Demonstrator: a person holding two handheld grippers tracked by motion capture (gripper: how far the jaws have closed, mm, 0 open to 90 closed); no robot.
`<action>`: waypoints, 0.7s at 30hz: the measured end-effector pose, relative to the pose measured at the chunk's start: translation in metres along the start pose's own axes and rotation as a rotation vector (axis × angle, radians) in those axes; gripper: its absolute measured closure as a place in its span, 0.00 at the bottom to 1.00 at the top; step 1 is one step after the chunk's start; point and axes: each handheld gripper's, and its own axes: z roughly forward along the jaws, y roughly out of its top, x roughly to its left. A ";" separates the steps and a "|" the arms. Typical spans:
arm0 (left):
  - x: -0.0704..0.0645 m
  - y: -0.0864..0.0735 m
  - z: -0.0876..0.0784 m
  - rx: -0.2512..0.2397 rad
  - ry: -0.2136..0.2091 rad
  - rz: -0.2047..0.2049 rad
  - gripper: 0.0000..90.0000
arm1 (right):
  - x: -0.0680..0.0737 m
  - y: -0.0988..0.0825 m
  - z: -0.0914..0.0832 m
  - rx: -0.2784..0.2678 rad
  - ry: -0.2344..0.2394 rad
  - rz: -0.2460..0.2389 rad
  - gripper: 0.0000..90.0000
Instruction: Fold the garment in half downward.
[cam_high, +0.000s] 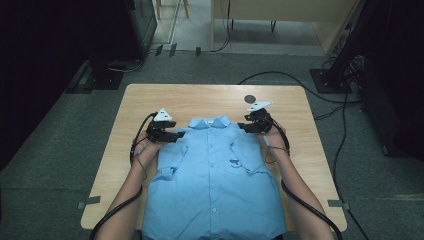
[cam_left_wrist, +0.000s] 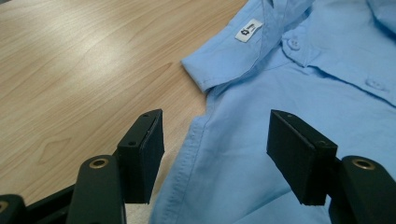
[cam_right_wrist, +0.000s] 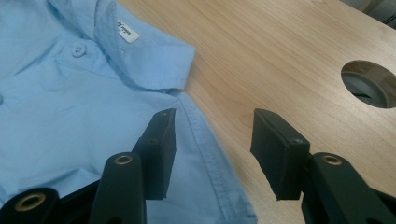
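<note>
A light blue short-sleeved shirt (cam_high: 215, 180) lies flat and buttoned on the wooden table (cam_high: 150, 100), collar toward the far side. My left gripper (cam_high: 177, 135) hovers at the shirt's left shoulder. Its jaws are open (cam_left_wrist: 215, 126), and the shoulder seam of the shirt (cam_left_wrist: 303, 84) runs between them unpinched. My right gripper (cam_high: 242, 126) is at the other shoulder, open (cam_right_wrist: 212, 123). One of its jaws stands over the cloth (cam_right_wrist: 70, 93) and the other over bare wood. A white label (cam_left_wrist: 247, 30) shows inside the collar.
A round cable hole (cam_high: 249, 98) sits in the table just beyond the right gripper and appears close by it (cam_right_wrist: 369, 84). Bare wood flanks the shirt on both sides. Black cables and stands (cam_high: 330, 80) lie on the grey carpet around the table.
</note>
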 end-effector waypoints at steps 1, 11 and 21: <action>0.000 0.001 0.000 0.002 0.000 0.006 0.41 | 0.000 0.000 0.001 0.000 0.004 -0.001 0.55; 0.000 0.005 0.012 0.035 -0.030 0.025 0.41 | 0.003 0.005 0.010 0.003 0.042 -0.020 0.55; -0.006 0.012 0.023 0.077 -0.045 0.069 0.42 | 0.006 0.011 0.022 0.037 0.083 -0.048 0.51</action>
